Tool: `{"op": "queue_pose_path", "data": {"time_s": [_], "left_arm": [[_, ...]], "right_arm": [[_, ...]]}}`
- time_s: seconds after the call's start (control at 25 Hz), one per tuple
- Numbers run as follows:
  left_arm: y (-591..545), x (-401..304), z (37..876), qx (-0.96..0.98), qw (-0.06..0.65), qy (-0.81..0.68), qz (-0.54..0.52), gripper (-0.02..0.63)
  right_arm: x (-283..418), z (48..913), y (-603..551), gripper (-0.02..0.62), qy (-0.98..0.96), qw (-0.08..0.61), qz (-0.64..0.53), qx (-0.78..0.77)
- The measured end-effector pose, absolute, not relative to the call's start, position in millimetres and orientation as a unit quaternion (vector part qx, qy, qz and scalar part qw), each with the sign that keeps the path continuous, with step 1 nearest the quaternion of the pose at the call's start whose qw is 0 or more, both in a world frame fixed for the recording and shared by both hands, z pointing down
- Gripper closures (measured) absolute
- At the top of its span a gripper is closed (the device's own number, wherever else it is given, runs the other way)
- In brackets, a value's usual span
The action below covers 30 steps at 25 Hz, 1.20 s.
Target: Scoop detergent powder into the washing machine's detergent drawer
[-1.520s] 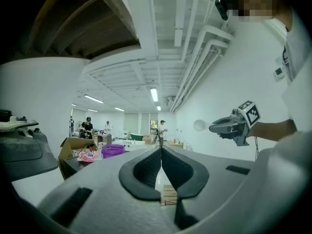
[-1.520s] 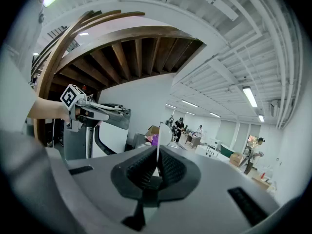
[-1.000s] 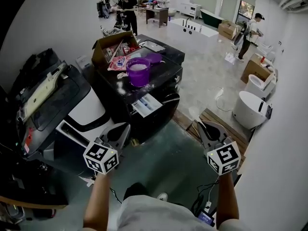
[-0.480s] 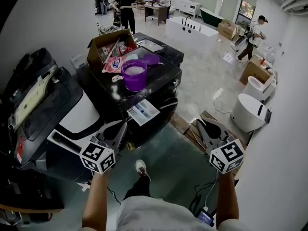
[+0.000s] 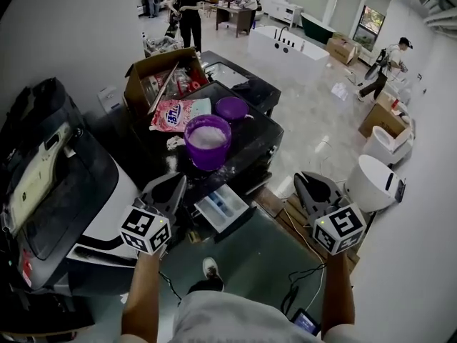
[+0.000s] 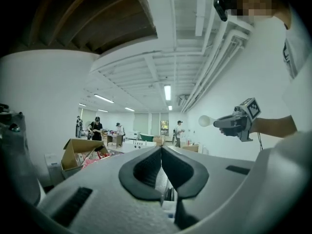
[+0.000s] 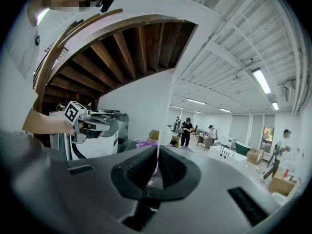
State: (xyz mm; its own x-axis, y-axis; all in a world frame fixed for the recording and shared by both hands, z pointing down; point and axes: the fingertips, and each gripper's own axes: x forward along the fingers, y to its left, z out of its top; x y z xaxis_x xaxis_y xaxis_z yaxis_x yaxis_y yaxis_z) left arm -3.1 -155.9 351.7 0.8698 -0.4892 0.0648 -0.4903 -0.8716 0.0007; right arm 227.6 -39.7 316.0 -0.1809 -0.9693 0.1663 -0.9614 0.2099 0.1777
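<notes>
My left gripper (image 5: 173, 186) is fully closed and empty. My right gripper (image 5: 308, 181) is clamped on a white plastic scoop (image 6: 204, 121). The open white detergent drawer (image 5: 223, 209) projects from the black washing machine (image 5: 258, 140) front, between both grippers. Beyond it, at the top's front edge, stands the purple plastic bucket of powder (image 5: 207, 160), forward-left of the scoop.

The bag (image 5: 173, 114) lies on top of the dark machine (image 5: 251, 133), just left of the purple tub (image 5: 208, 148) and a bit farther away. It has big blue letters on a pink and white front, but they are too small and blurry to read. The cube (image 5: 146, 229) on the left gripper (image 5: 173, 182) and the cube (image 5: 338, 229) on the right gripper (image 5: 304, 181) show black and white square shapes, not words. Nothing else can be read.
</notes>
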Motion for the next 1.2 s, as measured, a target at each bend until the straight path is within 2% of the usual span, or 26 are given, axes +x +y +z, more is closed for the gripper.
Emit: {"op": "queue_pose_path", "data": {"time_s": [0.44,1.2], "left_arm": [[-280.0,-3.2,370.0,0.961,0.029,-0.271,0.048,0.595],[-328.7,-8.9,409.4,0.907,0.076,-0.403,0.092,0.595]], "right_arm": [[208.9,336.4,-191.1,0.592,-0.803,0.201,-0.004,0.561],[165.5,398.2,-350.5,0.592,-0.866,0.390,-0.081,0.303]]}}
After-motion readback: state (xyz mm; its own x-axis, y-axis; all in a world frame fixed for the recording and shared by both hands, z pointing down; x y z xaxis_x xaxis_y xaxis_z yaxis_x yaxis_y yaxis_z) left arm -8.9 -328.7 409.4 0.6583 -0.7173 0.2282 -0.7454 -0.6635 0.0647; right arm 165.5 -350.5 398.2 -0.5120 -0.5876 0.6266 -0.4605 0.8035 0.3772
